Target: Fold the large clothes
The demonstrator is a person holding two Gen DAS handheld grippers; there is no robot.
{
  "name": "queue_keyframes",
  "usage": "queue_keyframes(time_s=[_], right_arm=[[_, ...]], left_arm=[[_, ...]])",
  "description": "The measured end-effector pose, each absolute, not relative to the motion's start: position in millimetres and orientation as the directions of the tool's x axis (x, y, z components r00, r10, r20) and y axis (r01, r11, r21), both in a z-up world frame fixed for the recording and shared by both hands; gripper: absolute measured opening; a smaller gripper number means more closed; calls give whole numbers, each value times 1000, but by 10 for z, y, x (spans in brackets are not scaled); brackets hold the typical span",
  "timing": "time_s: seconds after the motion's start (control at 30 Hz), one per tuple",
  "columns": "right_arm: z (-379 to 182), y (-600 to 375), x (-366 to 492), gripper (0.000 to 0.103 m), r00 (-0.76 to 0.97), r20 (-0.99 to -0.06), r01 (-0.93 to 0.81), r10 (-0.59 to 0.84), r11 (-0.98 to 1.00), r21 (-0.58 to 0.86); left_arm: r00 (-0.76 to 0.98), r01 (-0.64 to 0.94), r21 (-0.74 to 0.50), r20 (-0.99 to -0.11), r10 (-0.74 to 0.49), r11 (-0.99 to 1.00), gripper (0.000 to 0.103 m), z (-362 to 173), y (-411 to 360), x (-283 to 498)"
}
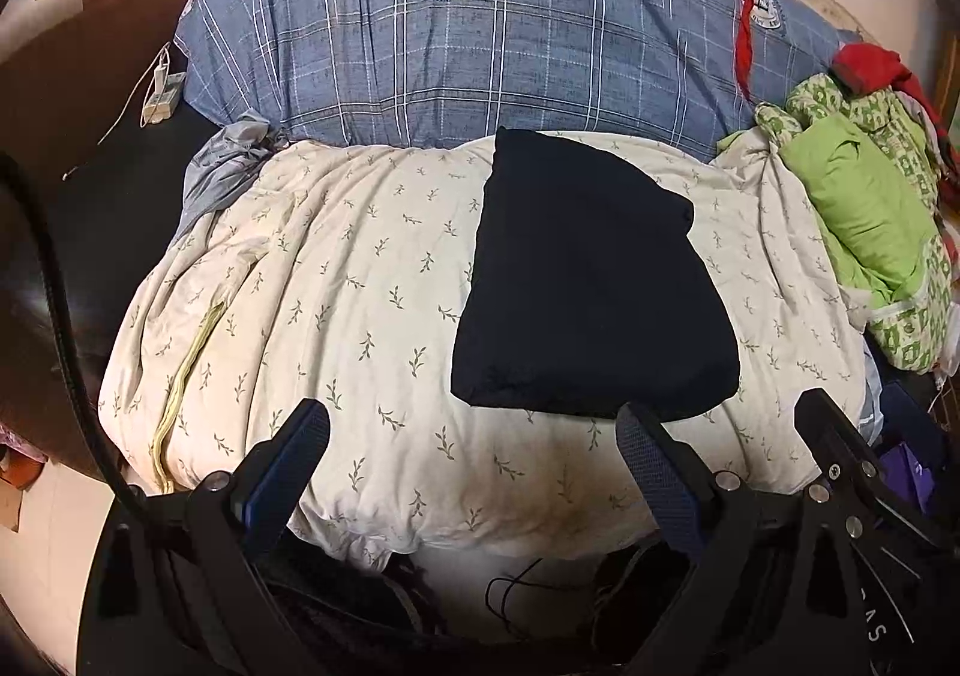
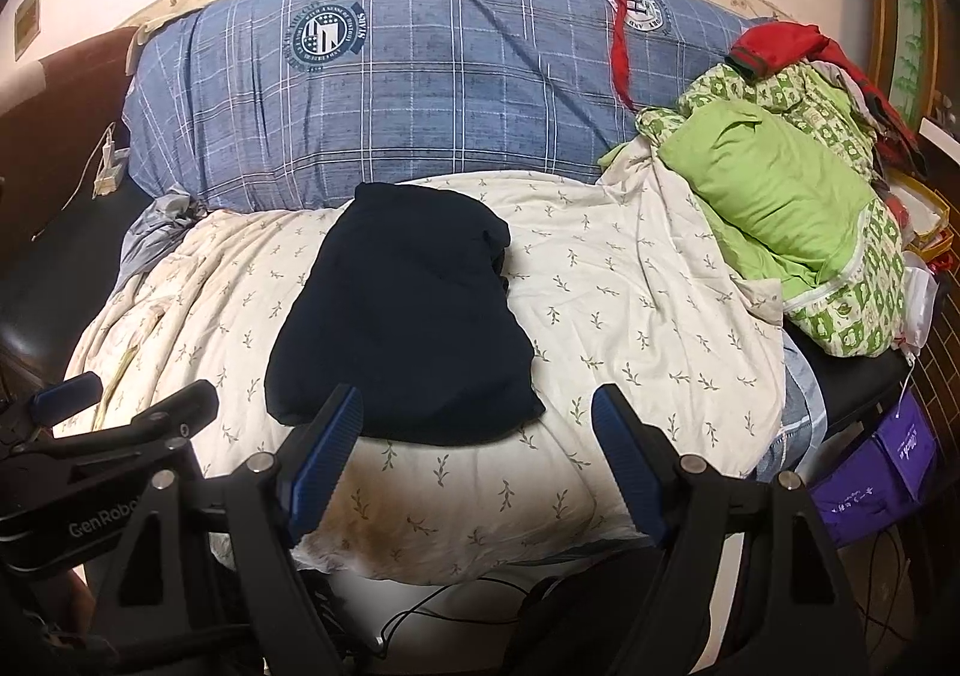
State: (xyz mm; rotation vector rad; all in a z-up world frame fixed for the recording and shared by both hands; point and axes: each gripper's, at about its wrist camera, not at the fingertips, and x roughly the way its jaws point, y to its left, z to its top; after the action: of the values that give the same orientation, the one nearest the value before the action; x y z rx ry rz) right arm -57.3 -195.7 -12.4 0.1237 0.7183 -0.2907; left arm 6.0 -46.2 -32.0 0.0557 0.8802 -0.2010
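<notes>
A dark navy garment [image 1: 591,286] [image 2: 402,316] lies folded into a compact block on the cream leaf-print quilt [image 1: 336,316] [image 2: 630,316]. My left gripper [image 1: 474,436] hovers open over the quilt's near edge, just short of the garment's front hem, with nothing between its blue pads. My right gripper [image 2: 477,418] is also open and empty, its left fingertip [image 2: 345,406] in front of the garment's near edge. The right gripper's black frame [image 1: 834,436] shows at the right of the left wrist view, and the left gripper's frame [image 2: 120,418] at the left of the right wrist view.
A blue plaid duvet [image 1: 480,46] [image 2: 420,94] is bunched against the far wall. A pile of green bedding [image 1: 864,232] [image 2: 780,208] with red cloth on top fills the right. A white charger and cable [image 1: 159,94] lie at the left, a purple bag [image 2: 882,466] at the right, cables on the floor.
</notes>
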Motion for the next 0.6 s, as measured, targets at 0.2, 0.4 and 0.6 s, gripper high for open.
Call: queue_keyframes(time_s=[0.2,0.4,0.6], right_arm=[[-123,-1973,-566,79,715,-664,303,-220,953,10],[-141,-2019,-552,79,711,-668,304,-220,953,11],[-161,-2073,-542,79,707,-672,309,-220,951,13]], left_arm=[[614,194,-40,-774,-153,980,96,-325,-499,87],[606,193,-46,-780,-155,980,96,-338,-515,105],[591,197,-57,-790,-165,979,96,-362,-532,136]])
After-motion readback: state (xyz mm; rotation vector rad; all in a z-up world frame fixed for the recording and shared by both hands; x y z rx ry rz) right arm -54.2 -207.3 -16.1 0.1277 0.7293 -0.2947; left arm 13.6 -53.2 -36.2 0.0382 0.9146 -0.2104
